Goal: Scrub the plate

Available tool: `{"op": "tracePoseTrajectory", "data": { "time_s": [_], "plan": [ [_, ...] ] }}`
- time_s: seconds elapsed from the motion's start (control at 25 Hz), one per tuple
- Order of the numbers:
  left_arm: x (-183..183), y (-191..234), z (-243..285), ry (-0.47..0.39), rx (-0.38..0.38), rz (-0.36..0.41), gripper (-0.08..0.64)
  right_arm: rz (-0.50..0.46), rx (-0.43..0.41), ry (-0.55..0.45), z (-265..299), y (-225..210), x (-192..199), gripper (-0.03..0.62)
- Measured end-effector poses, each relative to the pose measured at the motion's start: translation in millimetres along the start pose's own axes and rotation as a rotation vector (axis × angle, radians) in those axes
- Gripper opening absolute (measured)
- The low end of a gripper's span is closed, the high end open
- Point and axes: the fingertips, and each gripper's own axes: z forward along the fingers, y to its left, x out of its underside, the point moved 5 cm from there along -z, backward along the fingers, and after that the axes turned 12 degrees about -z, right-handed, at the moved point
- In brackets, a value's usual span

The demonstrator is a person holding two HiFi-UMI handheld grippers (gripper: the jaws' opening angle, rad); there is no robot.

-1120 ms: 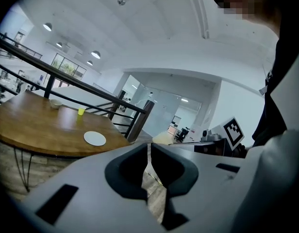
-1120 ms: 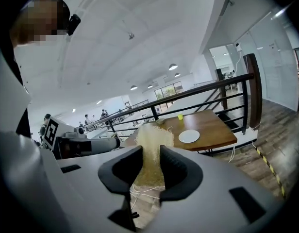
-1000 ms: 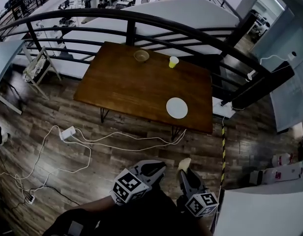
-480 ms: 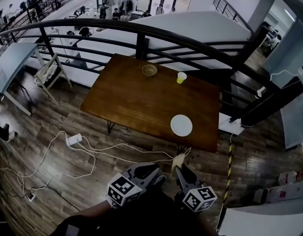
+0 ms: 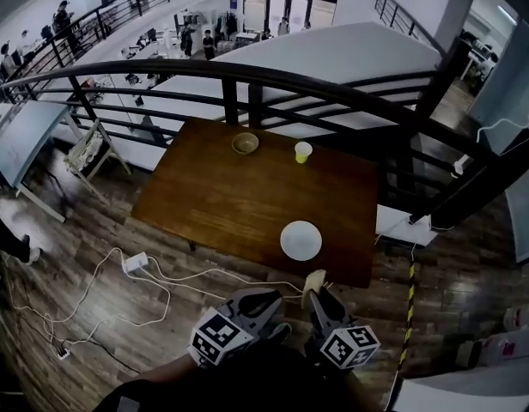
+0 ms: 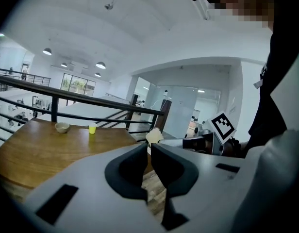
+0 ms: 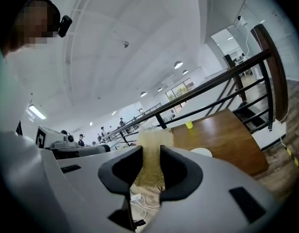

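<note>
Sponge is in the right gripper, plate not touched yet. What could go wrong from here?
1. The plate lies loose near the front edge of the table; a scrub may push it off unless the left gripper, shut and empty, steadies it.
2. Cables cross the floor before the table: trip risk.
3. The sponge juts past the right gripper and may bend.

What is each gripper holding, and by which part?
The right gripper clamps a scrub sponge by one end; the other end sticks out past the jaws. The left gripper holds nothing.

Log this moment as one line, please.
left gripper: shut, empty | right gripper: shut on sponge | plate: on table, untouched
</note>
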Motion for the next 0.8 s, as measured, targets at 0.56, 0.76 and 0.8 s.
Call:
{"op": "tracePoseTrajectory", "data": {
  "time_s": [0.56, 0.76, 0.8],
  "plan": [
    [-20.4, 16.6, 79.2, 0.073, -0.038, -0.038, 0.034, 0.098, 0.003, 0.054, 31.5, -83.5, -5.3, 0.120],
    [-42.4, 55.5, 97.5, 0.062, 0.006, -0.079, 0.034, 0.086, 0.070, 0.076, 60.2, -99.2, -21.4, 0.120],
    [-49.1, 62.2, 99.3, 0.060, 0.024, -0.083, 0.034, 0.080, 0.087, 0.077, 65.6, -100.0, -26.4, 0.120]
  ]
}}
